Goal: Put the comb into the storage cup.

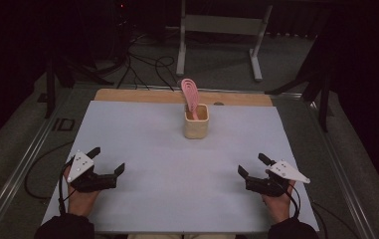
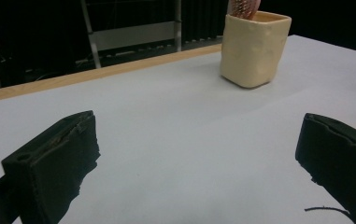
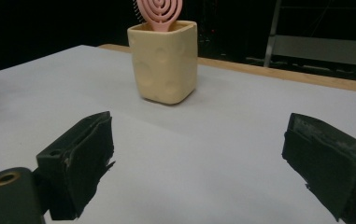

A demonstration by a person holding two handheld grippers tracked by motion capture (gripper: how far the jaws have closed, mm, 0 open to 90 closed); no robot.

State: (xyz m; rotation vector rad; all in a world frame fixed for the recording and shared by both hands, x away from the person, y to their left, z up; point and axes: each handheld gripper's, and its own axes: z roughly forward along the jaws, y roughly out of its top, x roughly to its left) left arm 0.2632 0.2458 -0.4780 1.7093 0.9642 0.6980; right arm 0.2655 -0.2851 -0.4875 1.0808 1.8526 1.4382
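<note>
A cream square cup point(image 1: 196, 121) stands upright near the far middle of the white table mat point(image 1: 177, 164). A pink hairbrush point(image 1: 190, 95) sticks up out of it, head upward and leaning left. The left gripper view has the cup point(image 2: 254, 48) at its upper right, and the right gripper view has the cup point(image 3: 163, 60) with the brush head point(image 3: 159, 11) above it. My left gripper point(image 1: 108, 160) rests open near the front left of the mat. My right gripper point(image 1: 253, 165) rests open near the front right. Both hold nothing and sit well short of the cup.
A strip of wooden tabletop point(image 1: 142, 95) shows beyond the mat's far edge. A white metal frame point(image 1: 219, 25) and loose cables point(image 1: 142, 69) lie on the floor behind the table. Metal rails point(image 1: 23, 164) run along both sides of the table.
</note>
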